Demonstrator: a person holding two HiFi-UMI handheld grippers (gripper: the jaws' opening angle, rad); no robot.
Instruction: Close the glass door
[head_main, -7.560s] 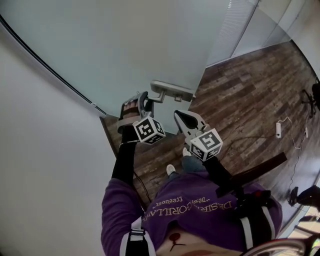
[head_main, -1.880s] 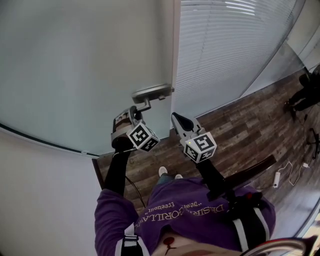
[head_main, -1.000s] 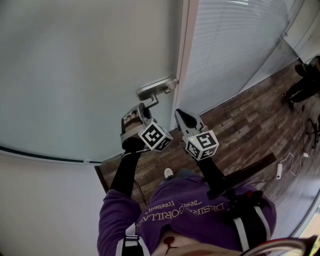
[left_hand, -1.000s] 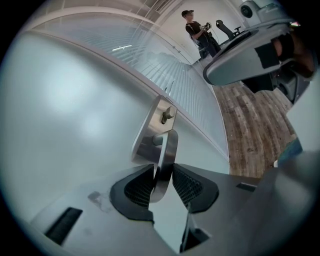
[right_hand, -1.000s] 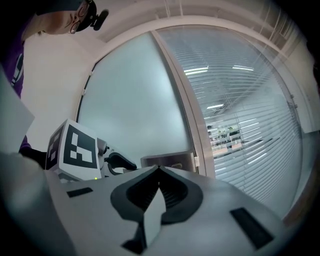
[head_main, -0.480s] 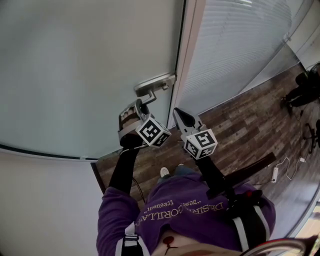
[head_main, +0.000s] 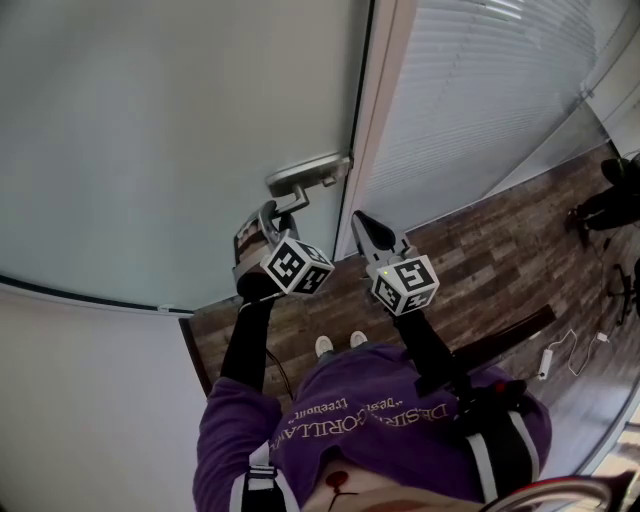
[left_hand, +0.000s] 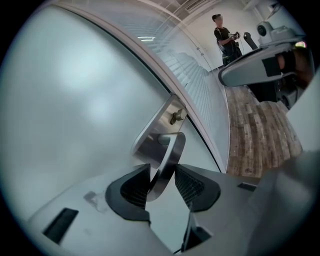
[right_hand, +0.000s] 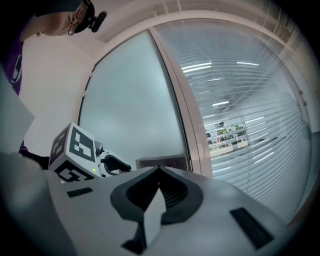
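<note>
Left gripper (left_hand: 161, 175) sits at the door handle, its jaws parted and just now opening wider, with the curved metal lever (left_hand: 167, 157) standing between the pads. The lever leans against one pad and shows a gap to the other, so I read this as a loosened hold rather than a clamp.

Going from largest to smallest: the frosted glass door (head_main: 180, 120) fills the upper left of the head view. Its right edge lies along the pale upright door frame (head_main: 385, 110) with no dark gap that I can see. To the right of the frame is a glass wall with slatted blinds (head_main: 480, 90), and below it a dark wooden floor (head_main: 480, 260). The handle's metal plate (head_main: 310, 175) sits on the door just beside the frame.

Right gripper (right_hand: 159, 172) hovers just right of the left one, pointing at the frame, its jaws closed together on nothing.

My judgement is that the door is shut or very nearly so. What remains is to free the left jaws from the lever and draw back.
</note>
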